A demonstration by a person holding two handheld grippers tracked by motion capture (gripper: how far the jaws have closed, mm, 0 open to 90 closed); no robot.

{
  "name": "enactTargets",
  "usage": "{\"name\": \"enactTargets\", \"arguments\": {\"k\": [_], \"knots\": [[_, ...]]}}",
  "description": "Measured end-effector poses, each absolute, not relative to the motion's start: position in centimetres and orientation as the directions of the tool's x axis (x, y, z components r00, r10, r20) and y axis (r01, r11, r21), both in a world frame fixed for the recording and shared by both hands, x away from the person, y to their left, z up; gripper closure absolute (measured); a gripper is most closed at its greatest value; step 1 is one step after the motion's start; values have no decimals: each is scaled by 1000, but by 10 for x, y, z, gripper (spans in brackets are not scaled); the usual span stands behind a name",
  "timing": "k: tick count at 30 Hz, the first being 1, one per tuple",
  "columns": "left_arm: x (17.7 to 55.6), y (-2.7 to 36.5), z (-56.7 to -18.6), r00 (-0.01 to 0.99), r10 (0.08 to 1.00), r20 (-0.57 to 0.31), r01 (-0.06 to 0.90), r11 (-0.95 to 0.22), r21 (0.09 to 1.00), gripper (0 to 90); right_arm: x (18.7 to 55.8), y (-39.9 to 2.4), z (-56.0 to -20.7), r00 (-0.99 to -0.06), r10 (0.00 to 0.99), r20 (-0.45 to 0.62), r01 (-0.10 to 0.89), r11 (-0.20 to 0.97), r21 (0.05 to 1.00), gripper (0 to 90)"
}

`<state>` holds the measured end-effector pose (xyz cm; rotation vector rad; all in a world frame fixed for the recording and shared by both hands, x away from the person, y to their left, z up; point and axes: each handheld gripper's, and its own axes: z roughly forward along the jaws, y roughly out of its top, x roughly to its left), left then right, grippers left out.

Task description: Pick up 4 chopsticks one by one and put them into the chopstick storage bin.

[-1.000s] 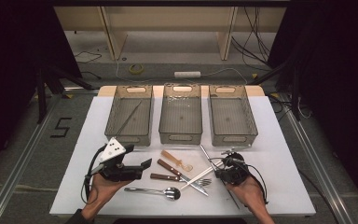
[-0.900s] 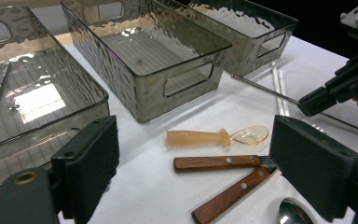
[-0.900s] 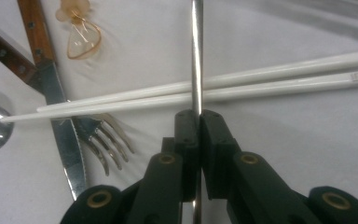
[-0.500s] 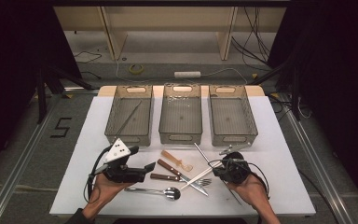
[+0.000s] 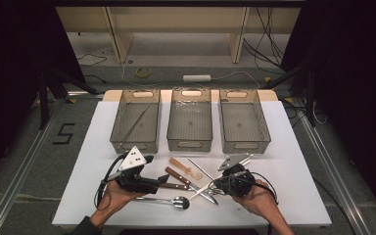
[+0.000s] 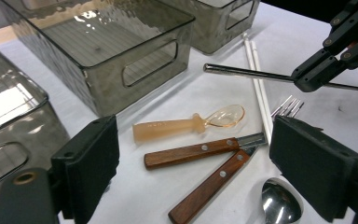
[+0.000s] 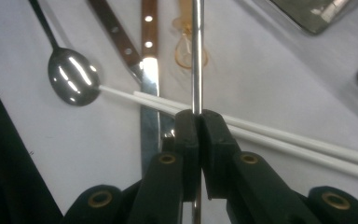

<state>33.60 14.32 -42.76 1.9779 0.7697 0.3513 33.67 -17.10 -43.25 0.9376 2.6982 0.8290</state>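
The right gripper (image 7: 196, 122) is shut tight on a thin metal stick (image 7: 196, 56); its two black jaws pinch the stick w/ no gap; the stick runs straight out past the jaw tips, up over the table. In the left gripper view the same stick (image 6: 247, 72) hangs above the white table top, held at one end by the right gripper (image 6: 328, 65); it looks lifted, not lying flat.

The left gripper (image 6: 193, 172) is wide open; nothing sits btwn its jaws; it hovers just in front of the cutlery pile.

Under the stick lie two white chopsticks (image 7: 279, 140), side by side & touching. Near them is a big metal spoon (image 7: 72, 81), its bowl touching the tip of one chopstick. Two knives w/ wood handles (image 6: 200, 151) lie close together, blades meeting by the chopsticks. A small see-through orange spoon (image 6: 186, 125) lies just behind the knives. A fork (image 6: 289, 106) peeks out beside the chopsticks, tines only.

In the high view the white table (image 5: 293, 147) holds three grey see-through bins in a row at the back: left bin (image 5: 136, 122), middle bin (image 5: 190, 120), right bin (image 5: 244, 121). The left bin has a long thin thing in it; can't tell what. The cutlery pile sits btwn the two hands, in front of the bins; the left gripper (image 5: 159, 183) is to the left of it, the right gripper (image 5: 220, 185) to its right.
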Motion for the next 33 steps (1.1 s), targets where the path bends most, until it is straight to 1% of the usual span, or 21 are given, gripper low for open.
{"name": "enactTargets", "arguments": {"k": [4,12,16,20,25,28,33], "knots": [[337,137,-429,781,623,-54,360,-378,853,154,336,-164,-431,-821,571,-2,476,686,550,865],[340,125,-431,821,571,-26,329,-435,838,155,333,-155,-430,-857,515,-18,427,728,537,865],[343,117,-434,843,537,-3,311,-484,818,156,331,-149,-430,-873,487,-27,402,749,527,865],[344,107,-436,867,497,14,289,-526,800,164,328,-143,-429,-899,436,-47,352,782,514,866],[343,99,-439,899,435,54,237,-587,774,238,323,-137,-428,-921,385,-60,307,811,497,866],[341,96,-440,918,390,75,203,-623,755,299,320,-134,-428,-927,370,-54,299,820,488,866],[338,93,-443,934,345,91,174,-663,728,374,318,-132,-427,-939,340,-49,275,830,485,865]]}}
